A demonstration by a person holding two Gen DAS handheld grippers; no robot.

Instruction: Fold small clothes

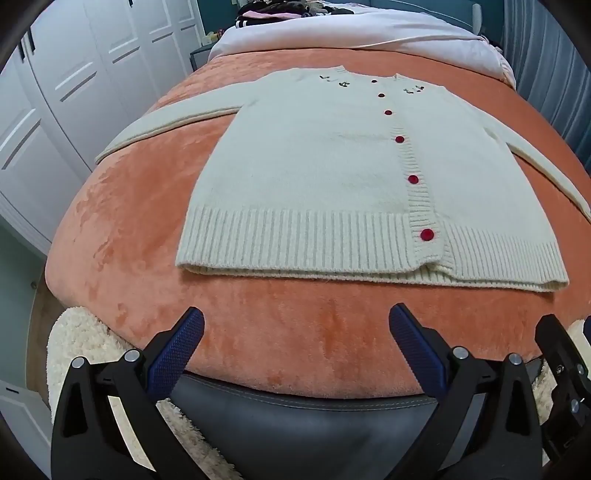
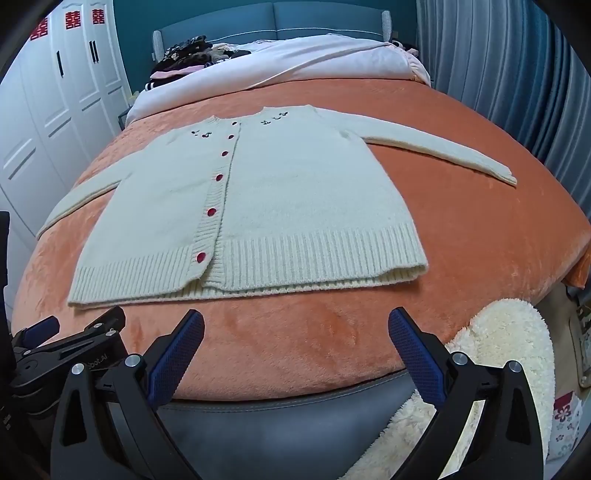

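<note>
Cardigan (image 1: 317, 166) lies flat, buttoned and unfolded on the orange blanket (image 1: 122, 229), both the left gripper (image 1: 295, 325) and right gripper (image 2: 295, 325) released and empty, so a sleeve grasp likely comes first.

Orange plush blanket (image 1: 122, 229) covering the bed. White duvet (image 2: 314, 59) bunched at the head end, beside a heap of dark clothes (image 2: 184, 55). Teal padded headboard (image 2: 273, 18). White wardrobe doors (image 1: 74, 74) (red paper emblems on top panels). Cream fluffy rug (image 2: 509, 332). Blue-grey curtain (image 2: 517, 74).
</note>
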